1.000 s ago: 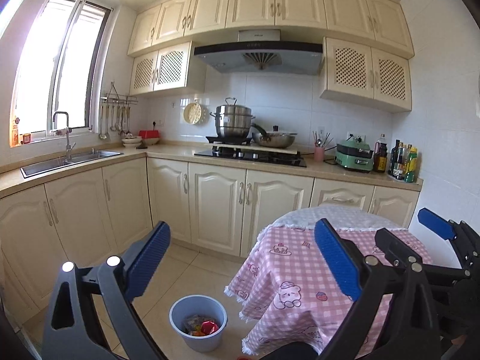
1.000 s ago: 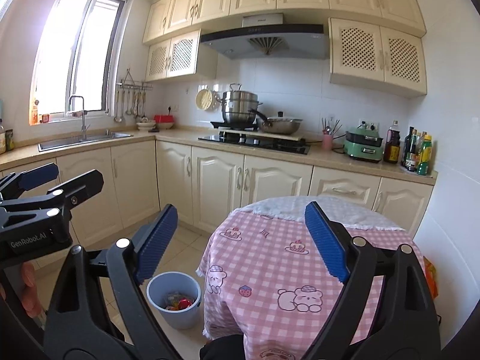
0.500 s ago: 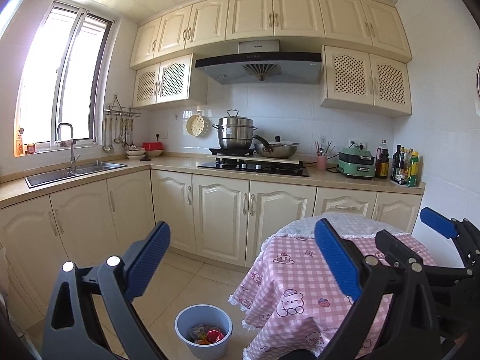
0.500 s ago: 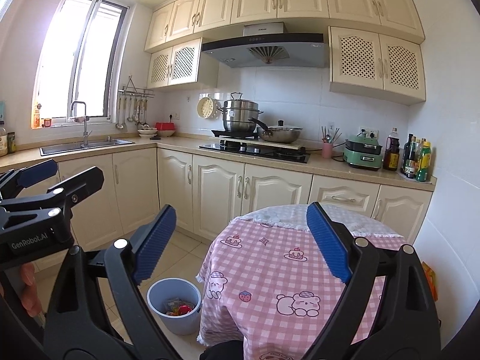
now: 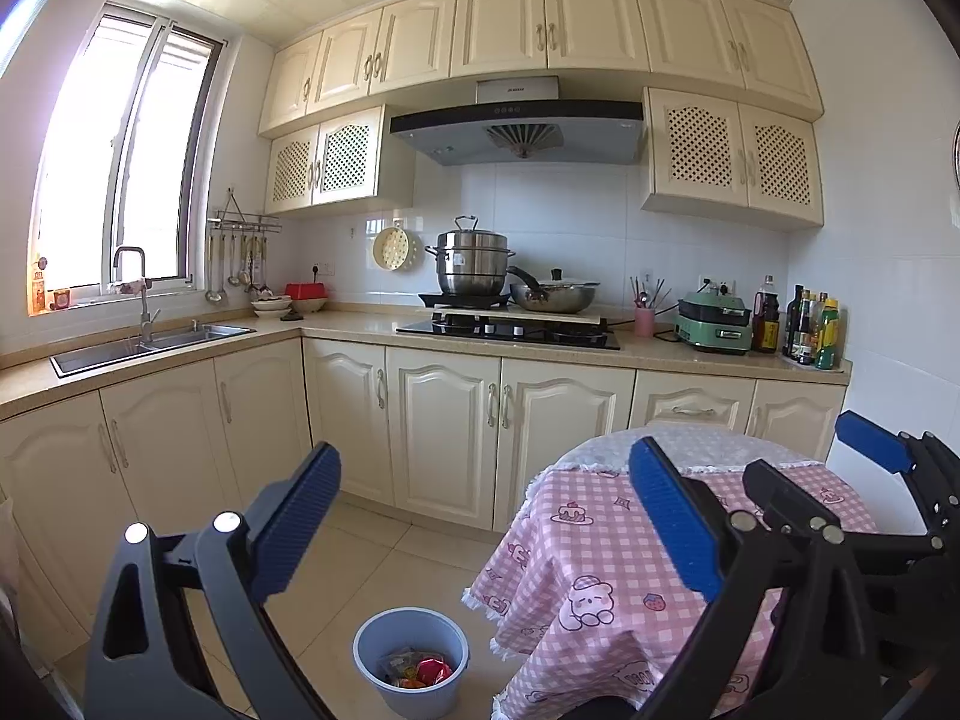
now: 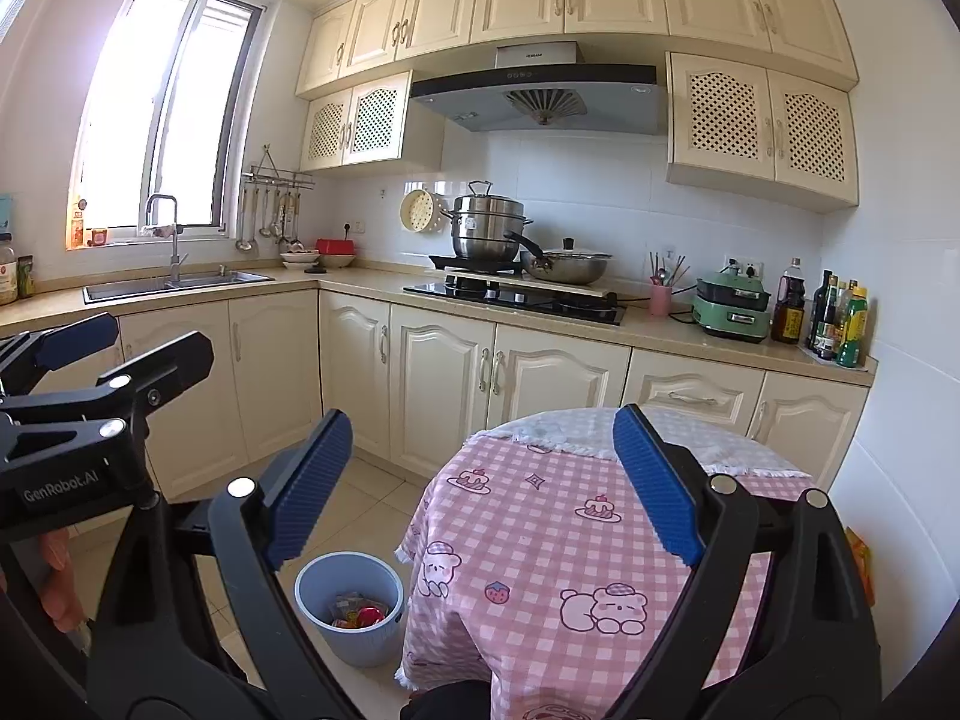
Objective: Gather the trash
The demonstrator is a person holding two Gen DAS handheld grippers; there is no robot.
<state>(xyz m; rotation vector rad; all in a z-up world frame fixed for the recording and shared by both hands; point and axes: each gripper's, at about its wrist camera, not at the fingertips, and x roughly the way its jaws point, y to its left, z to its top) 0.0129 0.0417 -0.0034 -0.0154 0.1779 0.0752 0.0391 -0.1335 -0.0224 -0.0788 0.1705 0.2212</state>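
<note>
Floor bin point(image 5: 411, 654) below left hand-held gripper point(image 5: 486, 522)

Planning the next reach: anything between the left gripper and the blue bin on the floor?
Nothing visible. The left gripper is open and empty, and the bin stands on bare floor tiles below it, wrappers already inside. The table with its pink cloth hangs close beside the bin's right side but does not cover its opening.
</note>
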